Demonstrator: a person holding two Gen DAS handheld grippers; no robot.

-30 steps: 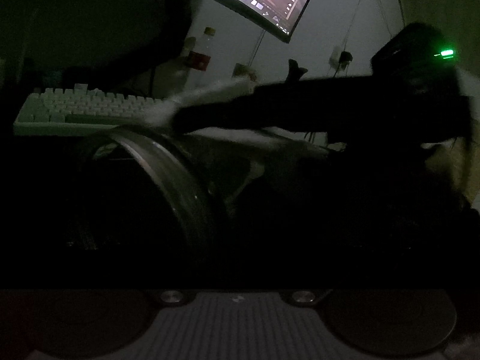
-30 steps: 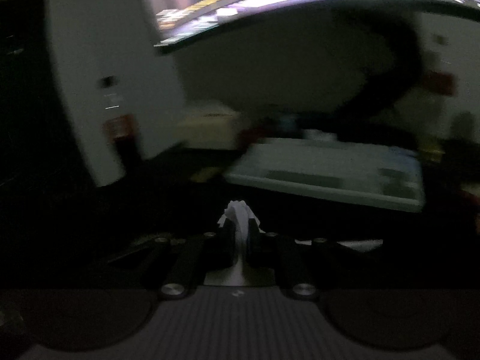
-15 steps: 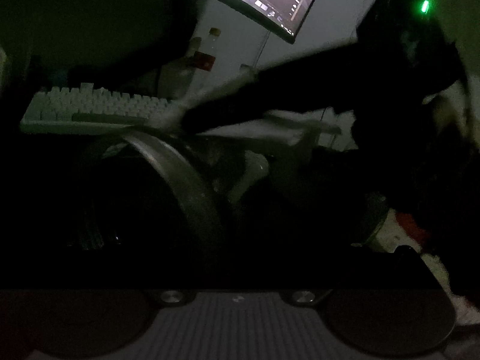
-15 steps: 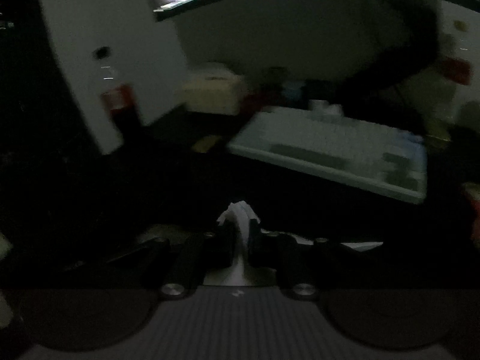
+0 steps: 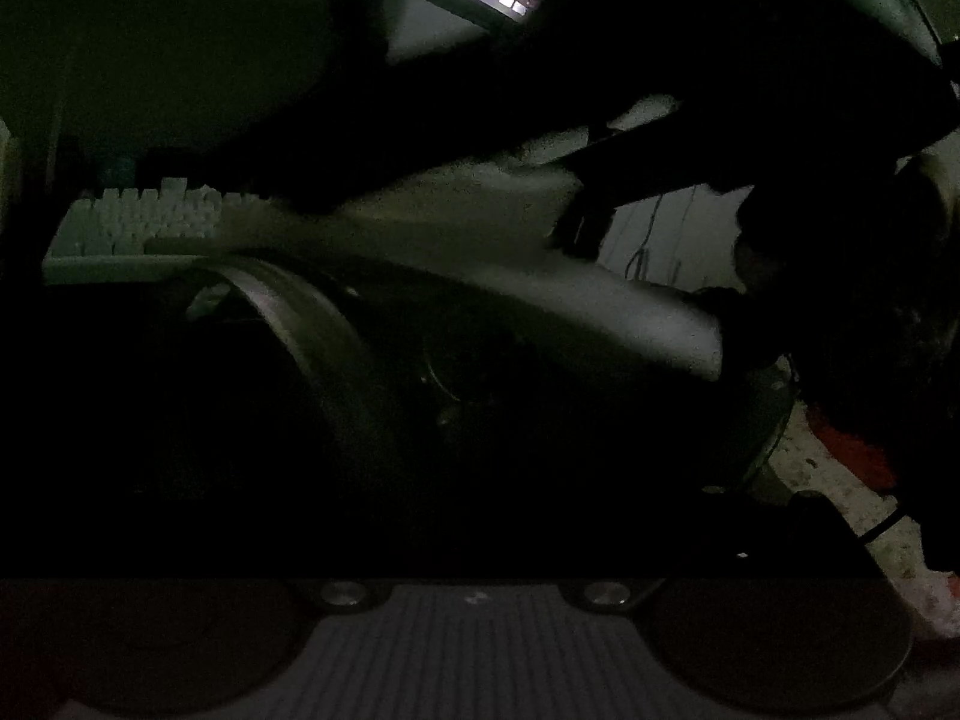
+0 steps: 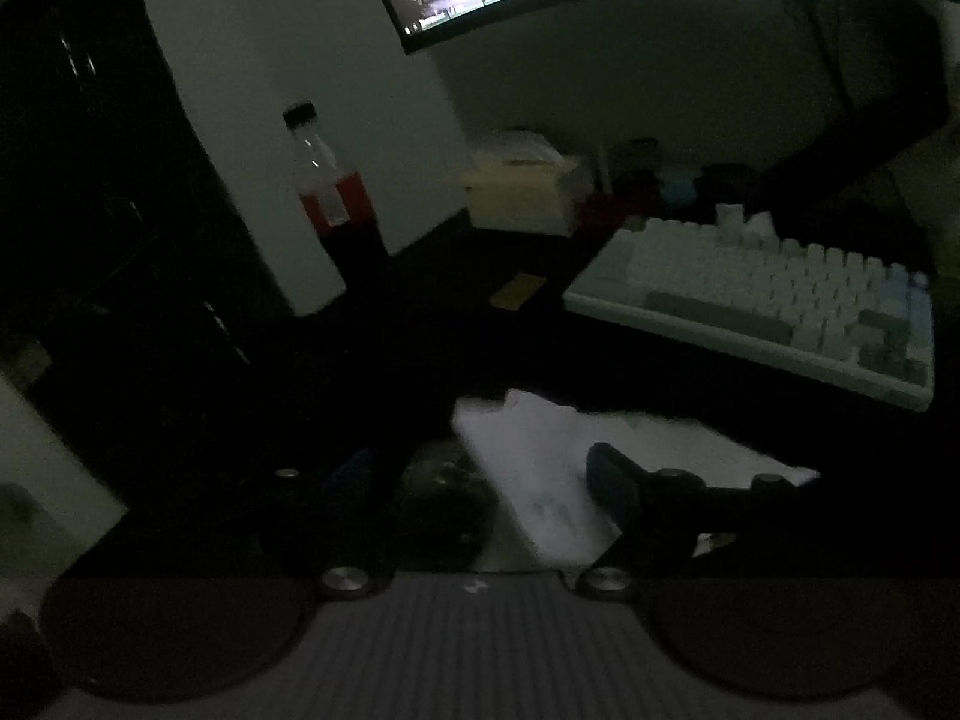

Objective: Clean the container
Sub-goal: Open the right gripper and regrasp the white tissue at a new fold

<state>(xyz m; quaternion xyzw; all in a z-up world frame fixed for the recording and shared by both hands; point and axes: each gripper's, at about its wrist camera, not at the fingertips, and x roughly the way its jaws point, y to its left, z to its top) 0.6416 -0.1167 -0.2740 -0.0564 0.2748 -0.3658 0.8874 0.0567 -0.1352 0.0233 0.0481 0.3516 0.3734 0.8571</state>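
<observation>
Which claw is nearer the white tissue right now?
Right. The tissue lies loose between the right claw as its jaws are opening. The left claw sits behind the round container, farther off.
</observation>
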